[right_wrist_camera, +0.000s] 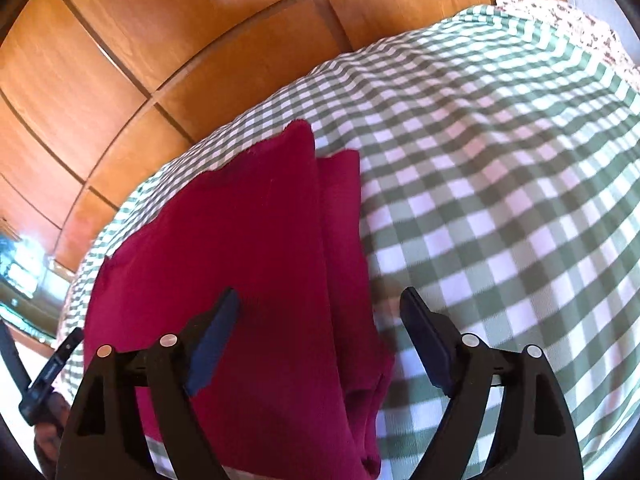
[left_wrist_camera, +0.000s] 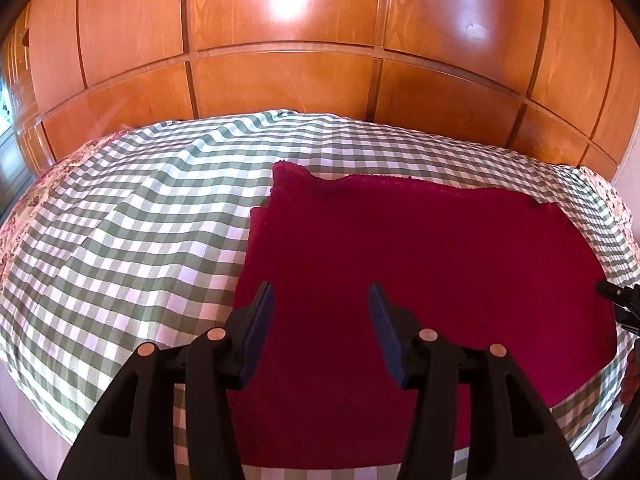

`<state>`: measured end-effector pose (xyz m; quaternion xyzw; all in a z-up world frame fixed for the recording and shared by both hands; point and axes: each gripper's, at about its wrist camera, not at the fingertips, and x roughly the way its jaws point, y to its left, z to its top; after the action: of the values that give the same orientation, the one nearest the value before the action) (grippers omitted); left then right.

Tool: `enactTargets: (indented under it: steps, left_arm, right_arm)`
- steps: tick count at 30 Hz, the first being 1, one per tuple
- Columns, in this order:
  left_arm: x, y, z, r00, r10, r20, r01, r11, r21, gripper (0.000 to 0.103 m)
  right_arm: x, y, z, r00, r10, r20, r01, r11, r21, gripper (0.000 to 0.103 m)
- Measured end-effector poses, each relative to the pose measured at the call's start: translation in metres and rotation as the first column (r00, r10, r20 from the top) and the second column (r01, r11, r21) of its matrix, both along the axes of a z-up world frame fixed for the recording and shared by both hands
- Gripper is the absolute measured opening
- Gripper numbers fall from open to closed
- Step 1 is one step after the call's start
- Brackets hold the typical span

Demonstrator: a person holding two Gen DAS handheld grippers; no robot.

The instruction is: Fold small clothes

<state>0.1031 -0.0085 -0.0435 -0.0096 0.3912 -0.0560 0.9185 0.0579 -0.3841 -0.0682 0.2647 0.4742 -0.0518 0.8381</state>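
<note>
A dark red garment (left_wrist_camera: 420, 264) lies flat on a green-and-white checked cloth (left_wrist_camera: 132, 236). My left gripper (left_wrist_camera: 320, 300) is open and empty, held over the garment's near left part. In the right wrist view the garment (right_wrist_camera: 240, 248) shows a folded edge along its right side. My right gripper (right_wrist_camera: 320, 304) is open and empty above that edge, with one fingertip (right_wrist_camera: 224, 312) over the red cloth and the other over the checked cloth (right_wrist_camera: 500, 200). Part of the right gripper shows at the right edge of the left wrist view (left_wrist_camera: 620, 300).
Wooden panelled cupboard doors (left_wrist_camera: 280, 60) stand behind the covered surface. A floral cloth (left_wrist_camera: 24, 208) shows at the surface's left and right borders. The checked cloth has shallow creases to the left of the garment.
</note>
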Motion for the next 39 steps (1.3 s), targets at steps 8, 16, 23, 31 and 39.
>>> enactTargets:
  steps: [8,16,23,31,39]
  left_arm:
    - [-0.011,-0.021,0.007,0.998,-0.053,0.018,0.053,0.999,0.011,0.051]
    - [-0.016,-0.065,-0.009,0.976,-0.21,-0.051,0.209,0.978,-0.022,0.052]
    - [-0.009,-0.079,-0.017,0.976,-0.203,-0.081,0.202,0.979,-0.013,0.059]
    - [-0.006,-0.078,-0.019,0.977,-0.199,-0.075,0.199,0.98,-0.013,0.06]
    - [-0.005,-0.074,-0.019,0.977,-0.201,-0.072,0.2,0.979,-0.026,0.061]
  right_arm:
    - [-0.012,0.0,-0.005,0.999,0.035,0.016,-0.037,0.996,0.075,0.089]
    - [-0.018,-0.008,-0.008,0.997,0.049,0.055,-0.059,0.98,0.189,0.089]
    - [-0.014,0.002,-0.008,0.992,0.108,0.064,-0.118,0.975,0.19,0.084]
    - [-0.008,0.007,-0.01,0.991,0.129,0.038,-0.133,0.982,0.13,0.063]
    - [0.0,0.02,-0.002,0.988,0.155,0.019,-0.156,0.983,0.102,0.039]
